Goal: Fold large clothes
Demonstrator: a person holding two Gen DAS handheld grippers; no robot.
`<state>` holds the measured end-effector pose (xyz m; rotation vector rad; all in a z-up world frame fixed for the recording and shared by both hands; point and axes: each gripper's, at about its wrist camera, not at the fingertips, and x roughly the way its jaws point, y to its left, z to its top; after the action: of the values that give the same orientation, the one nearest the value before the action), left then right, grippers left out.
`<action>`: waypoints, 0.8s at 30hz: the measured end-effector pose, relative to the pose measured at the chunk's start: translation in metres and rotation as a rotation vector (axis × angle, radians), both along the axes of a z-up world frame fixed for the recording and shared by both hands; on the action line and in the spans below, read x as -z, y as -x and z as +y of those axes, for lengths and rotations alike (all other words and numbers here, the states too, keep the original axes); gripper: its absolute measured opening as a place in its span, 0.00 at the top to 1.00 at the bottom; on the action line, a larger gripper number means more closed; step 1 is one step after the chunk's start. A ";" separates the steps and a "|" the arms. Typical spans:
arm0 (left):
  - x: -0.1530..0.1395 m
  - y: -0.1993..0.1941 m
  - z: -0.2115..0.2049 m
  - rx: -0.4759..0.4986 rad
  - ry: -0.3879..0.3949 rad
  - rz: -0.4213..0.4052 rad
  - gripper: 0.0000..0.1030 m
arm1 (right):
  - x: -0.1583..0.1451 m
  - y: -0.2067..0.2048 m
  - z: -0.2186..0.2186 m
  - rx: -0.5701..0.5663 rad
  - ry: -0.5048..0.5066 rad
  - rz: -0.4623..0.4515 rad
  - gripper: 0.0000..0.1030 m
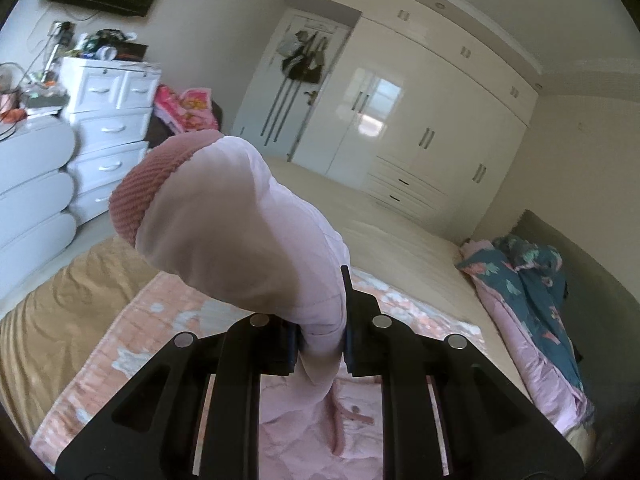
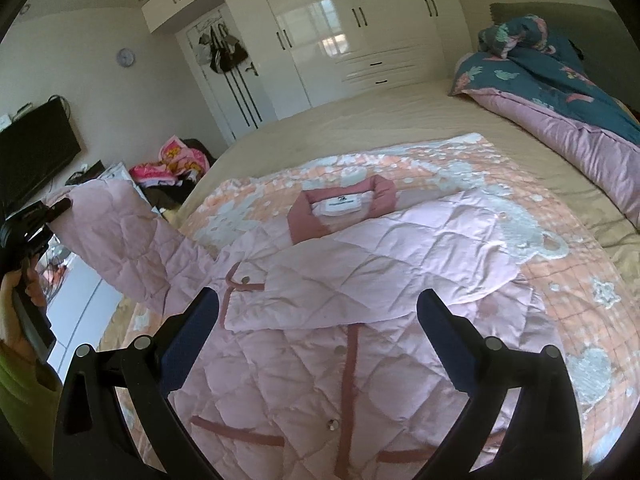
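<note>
Jacket (image 2: 360, 320) lies front-up mid-bed on the floral blanket (image 2: 500, 168); one sleeve (image 2: 400, 264) already folded across. Your left gripper (image 1: 320, 344) clamps the other sleeve's cuff (image 1: 144, 196) (raised, 9 o'clock). Right gripper (image 2: 318, 316) wide, empty. Body folds remain.

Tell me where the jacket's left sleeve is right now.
The sleeve is lifted off the bed, clamped in the left gripper at the right wrist view's left edge, beside the pink jacket.

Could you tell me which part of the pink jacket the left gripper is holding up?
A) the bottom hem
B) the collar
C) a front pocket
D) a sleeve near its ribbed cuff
D: the left gripper is clamped on the sleeve, with the ribbed cuff beyond it.
</note>
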<state>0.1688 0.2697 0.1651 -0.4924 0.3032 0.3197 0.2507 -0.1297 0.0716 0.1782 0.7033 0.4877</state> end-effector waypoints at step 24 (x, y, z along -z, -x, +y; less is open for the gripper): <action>0.006 -0.064 -0.130 0.223 -0.107 0.060 0.91 | 0.014 -0.012 -0.089 0.116 -0.126 0.047 0.04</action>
<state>0.2324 0.1392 0.1593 -0.3400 0.3936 0.1334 0.2625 -0.2189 0.0574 0.3482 0.7039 0.4180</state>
